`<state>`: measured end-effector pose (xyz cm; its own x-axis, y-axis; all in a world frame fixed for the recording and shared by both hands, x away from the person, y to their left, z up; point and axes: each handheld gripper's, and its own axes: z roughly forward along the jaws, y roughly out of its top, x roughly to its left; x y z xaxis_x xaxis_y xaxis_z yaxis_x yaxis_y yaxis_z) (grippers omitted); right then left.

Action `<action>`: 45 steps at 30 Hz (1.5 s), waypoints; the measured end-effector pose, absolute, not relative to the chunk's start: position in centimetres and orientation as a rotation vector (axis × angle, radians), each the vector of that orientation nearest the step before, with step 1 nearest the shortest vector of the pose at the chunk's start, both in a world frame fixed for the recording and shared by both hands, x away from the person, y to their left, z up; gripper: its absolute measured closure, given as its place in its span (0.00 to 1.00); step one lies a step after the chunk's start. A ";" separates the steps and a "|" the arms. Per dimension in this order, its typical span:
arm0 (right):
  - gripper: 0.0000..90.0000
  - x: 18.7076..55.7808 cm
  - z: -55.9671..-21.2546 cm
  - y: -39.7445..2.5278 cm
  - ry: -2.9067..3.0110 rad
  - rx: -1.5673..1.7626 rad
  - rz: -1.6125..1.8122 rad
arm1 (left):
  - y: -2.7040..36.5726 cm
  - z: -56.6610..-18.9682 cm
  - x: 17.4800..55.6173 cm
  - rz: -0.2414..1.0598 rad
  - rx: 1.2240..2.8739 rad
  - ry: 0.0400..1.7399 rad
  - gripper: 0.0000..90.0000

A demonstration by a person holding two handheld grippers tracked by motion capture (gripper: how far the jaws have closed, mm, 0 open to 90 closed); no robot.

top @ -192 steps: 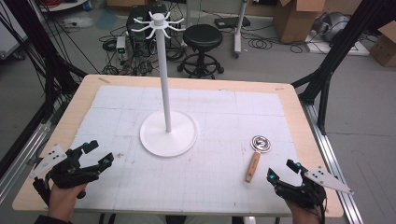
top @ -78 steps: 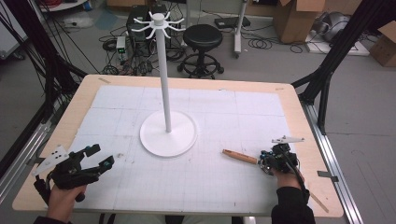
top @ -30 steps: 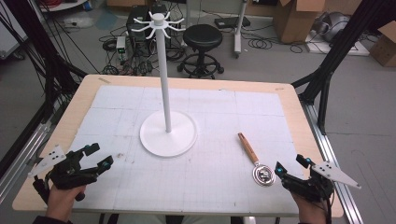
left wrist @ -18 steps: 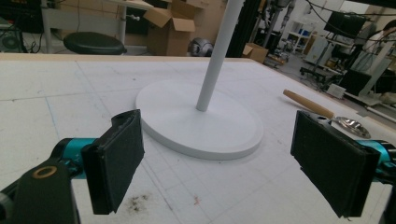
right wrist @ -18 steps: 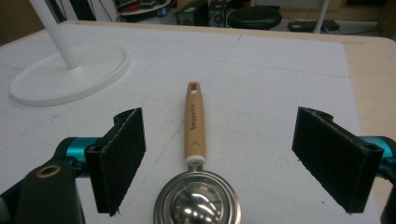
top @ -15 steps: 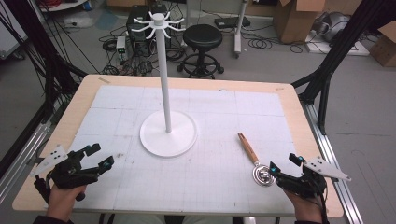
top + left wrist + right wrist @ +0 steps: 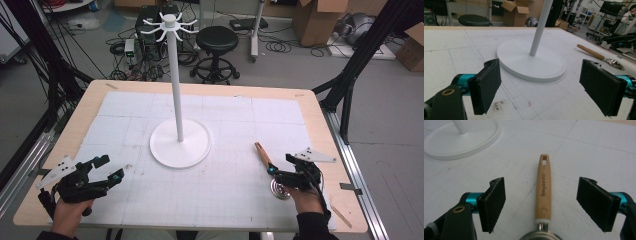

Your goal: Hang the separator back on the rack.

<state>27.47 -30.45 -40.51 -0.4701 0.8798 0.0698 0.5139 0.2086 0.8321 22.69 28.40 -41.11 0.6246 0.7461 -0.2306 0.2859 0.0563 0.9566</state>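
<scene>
The right gripper (image 7: 280, 170) hung with jaws spread wide, empty, straddling the wooden handle of a small metal strainer (image 7: 543, 192), its round steel bowl nearest the hand. Half a second earlier that gripper sat further right, clear of the tool; it had slid in over it. The left gripper (image 7: 102, 170) stayed parked, jaws wide, holding nothing. The white hook stand (image 7: 179, 115) stood on its smooth disc base mid-table.

— Can we read anything here?
— We see dark lettering printed along the wooden handle (image 7: 543, 188) in the right gripper view, but it's too blurred for us to spell out. Nothing else is legible.
</scene>
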 end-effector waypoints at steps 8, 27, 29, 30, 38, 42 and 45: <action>0.35 30.2 -41.3 -29.2 2.128 1.335 1.074 | 28.3 -41.2 22.8 0.423 1.534 0.891 0.20; 0.53 32.9 -43.8 -27.4 2.223 1.345 0.867 | 28.2 -41.1 22.8 0.414 1.534 0.887 0.20; 0.53 33.0 -43.9 -27.4 2.223 1.352 0.852 | 28.2 -41.1 22.8 0.414 1.533 0.889 0.20; 0.55 33.1 -43.9 -27.4 2.222 1.360 0.858 | 28.2 -41.1 22.8 0.414 1.532 0.891 0.20; 0.70 33.4 -43.8 -27.4 2.235 1.364 0.866 | 28.2 -41.1 22.8 0.411 1.527 0.890 0.20; 0.71 33.4 -43.8 -27.5 2.239 1.369 0.873 | 28.3 -41.1 22.7 0.411 1.531 0.886 0.20; 0.73 33.4 -43.8 -27.3 2.235 1.365 0.869 | 28.2 -41.1 22.7 0.411 1.528 0.886 0.20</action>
<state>33.38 -27.33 -43.81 -0.4561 0.8899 -0.0016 0.6549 0.3368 0.6765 22.73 28.24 -41.11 0.6402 0.7306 -0.2376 0.2910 0.0556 0.9551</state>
